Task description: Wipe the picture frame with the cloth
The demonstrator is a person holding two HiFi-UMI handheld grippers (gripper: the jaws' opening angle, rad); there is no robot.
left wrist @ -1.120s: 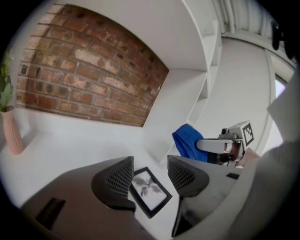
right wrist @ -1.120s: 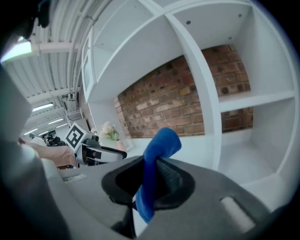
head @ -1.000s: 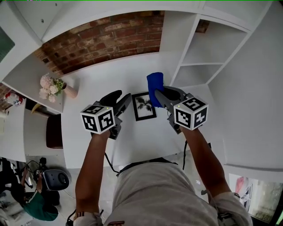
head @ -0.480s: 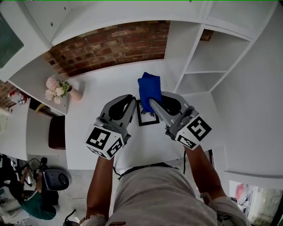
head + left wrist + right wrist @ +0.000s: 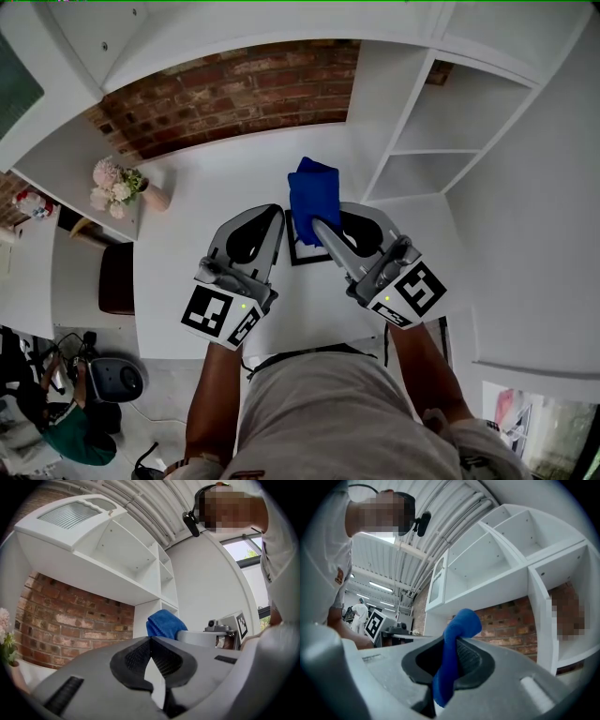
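Over the white worktop [image 5: 187,206]: both grippers up, side by side.
Right gripper [image 5: 323,225]: fingers clamped on the folded blue cloth [image 5: 314,192], so it's the wiping hand.
Left gripper [image 5: 270,214]: fingers pressed together, nothing in them.
Black picture frame [image 5: 300,251]: flat on the worktop below, between both tips, half hidden by the cloth.
Pink flower vase [image 5: 117,183]: well off left, no bother.

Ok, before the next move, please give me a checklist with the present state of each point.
1. Cloth gripped by the right gripper: ok.
2. Left gripper shut, with nothing in it: ok.
3. Picture frame lies flat on the table: ok, though partly hidden under the cloth.
4. Cloth touches the frame: cannot tell from above.
5. Flower vase stands well aside from both grippers: ok.
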